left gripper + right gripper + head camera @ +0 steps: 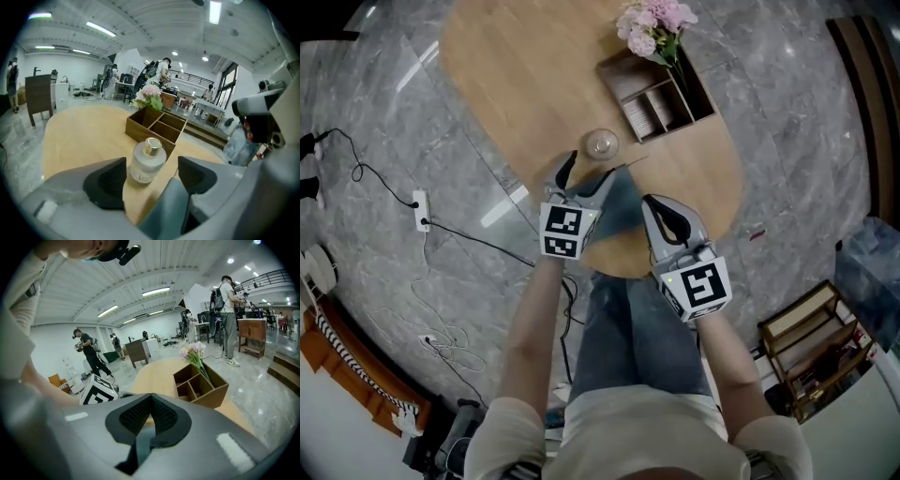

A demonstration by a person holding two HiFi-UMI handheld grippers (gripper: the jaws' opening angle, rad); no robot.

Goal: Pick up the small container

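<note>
The small container [602, 143] is a frosted glass bottle [147, 161] with a gold cap, standing upright on the oval wooden table [516, 75]. My left gripper [591, 171] is just short of it with its jaws spread wide. In the left gripper view the left gripper [154, 179] has the bottle at the mouth of the gap, and neither pad touches it. My right gripper [654, 204] hovers over the table's near edge to the right. In the right gripper view the right gripper [151, 409] has its pads closed together with nothing in them.
A wooden divided box [656, 89] with pink flowers [654, 23] stands on the table behind the bottle. A power strip [420, 208] and cables lie on the marble floor at left. A low wooden shelf [811, 342] stands at lower right. People stand far off [228, 310].
</note>
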